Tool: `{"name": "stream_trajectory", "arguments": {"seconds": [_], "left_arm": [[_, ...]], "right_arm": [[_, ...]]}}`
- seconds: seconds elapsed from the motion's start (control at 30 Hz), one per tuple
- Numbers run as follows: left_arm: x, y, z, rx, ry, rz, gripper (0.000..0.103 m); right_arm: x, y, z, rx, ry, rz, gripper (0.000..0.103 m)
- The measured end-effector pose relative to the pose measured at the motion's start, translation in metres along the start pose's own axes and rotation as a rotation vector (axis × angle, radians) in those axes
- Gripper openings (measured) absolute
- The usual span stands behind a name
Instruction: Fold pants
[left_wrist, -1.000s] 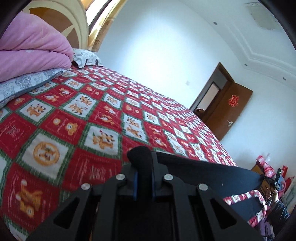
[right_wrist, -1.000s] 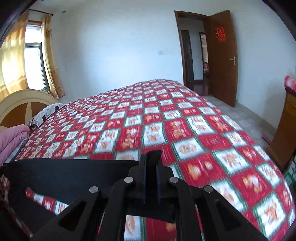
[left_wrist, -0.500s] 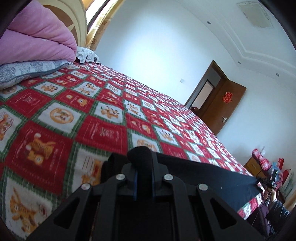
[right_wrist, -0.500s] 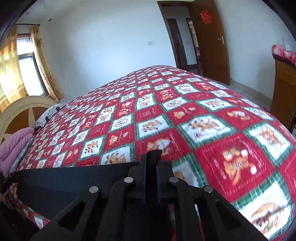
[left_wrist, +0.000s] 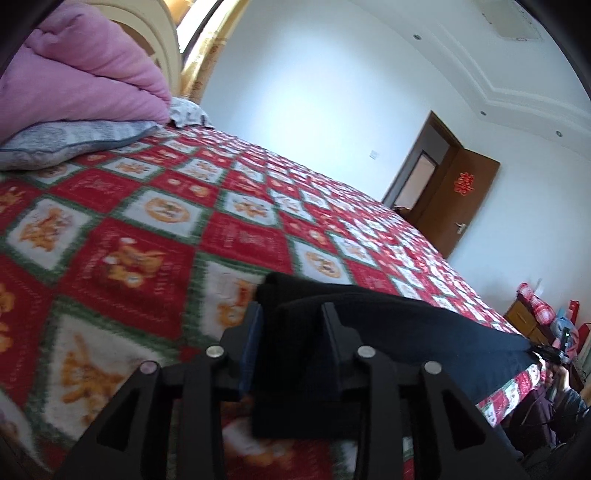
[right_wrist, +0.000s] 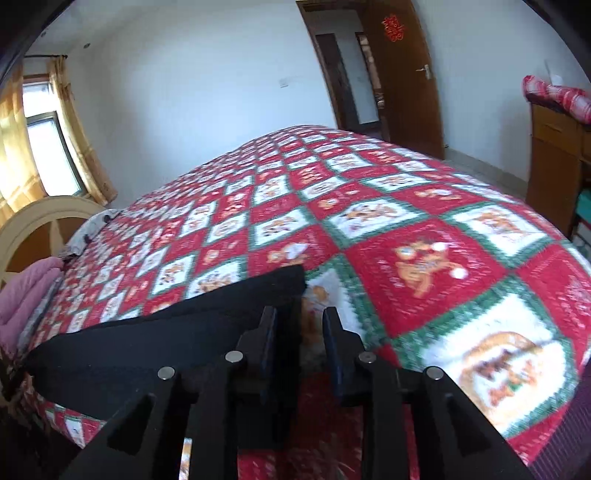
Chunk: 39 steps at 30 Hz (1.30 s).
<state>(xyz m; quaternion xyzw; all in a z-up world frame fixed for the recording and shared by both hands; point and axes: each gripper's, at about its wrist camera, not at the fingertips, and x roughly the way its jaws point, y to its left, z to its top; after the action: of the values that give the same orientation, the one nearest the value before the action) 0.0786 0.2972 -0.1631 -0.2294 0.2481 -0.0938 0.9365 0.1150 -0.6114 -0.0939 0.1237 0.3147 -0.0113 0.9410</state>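
The black pants (left_wrist: 406, 332) lie stretched along the near edge of the bed, on the red patterned bedspread (left_wrist: 147, 258). My left gripper (left_wrist: 291, 314) is open, and one end of the pants lies loosely between its jaws. My right gripper (right_wrist: 299, 317) is open just past the other end of the pants (right_wrist: 166, 339); bedspread (right_wrist: 424, 266) shows between its jaws. The fabric lies slack on the bed.
A pink quilt (left_wrist: 74, 81) and a grey pillow (left_wrist: 66, 140) are stacked at the headboard end. A wooden cabinet (right_wrist: 554, 155) with red fabric on top stands past the foot of the bed. A brown door (right_wrist: 402, 74) stands open at the far wall.
Both grippers moved down to the bed and opened. The pants, held taut between them before, now lie on the bedspread.
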Motion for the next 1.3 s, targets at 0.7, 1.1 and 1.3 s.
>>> {"name": "stream_trajectory", "arguments": {"seconds": [0.7, 1.1, 1.3], "left_arm": [[0.006, -0.055, 0.039, 0.022, -0.043, 0.044, 0.063], [0.036, -0.073, 0.006, 0.181, 0.186, 0.115, 0.063], [0.014, -0.056, -0.017, 0.145, 0.236, 0.106, 0.063]], "right_arm": [[0.008, 0.170, 0.009, -0.227, -0.017, 0.073, 0.045], [0.117, 0.273, -0.037, -0.374, 0.304, -0.007, 0.045], [0.076, 0.240, -0.068, -0.358, 0.408, 0.091, 0.045]]}}
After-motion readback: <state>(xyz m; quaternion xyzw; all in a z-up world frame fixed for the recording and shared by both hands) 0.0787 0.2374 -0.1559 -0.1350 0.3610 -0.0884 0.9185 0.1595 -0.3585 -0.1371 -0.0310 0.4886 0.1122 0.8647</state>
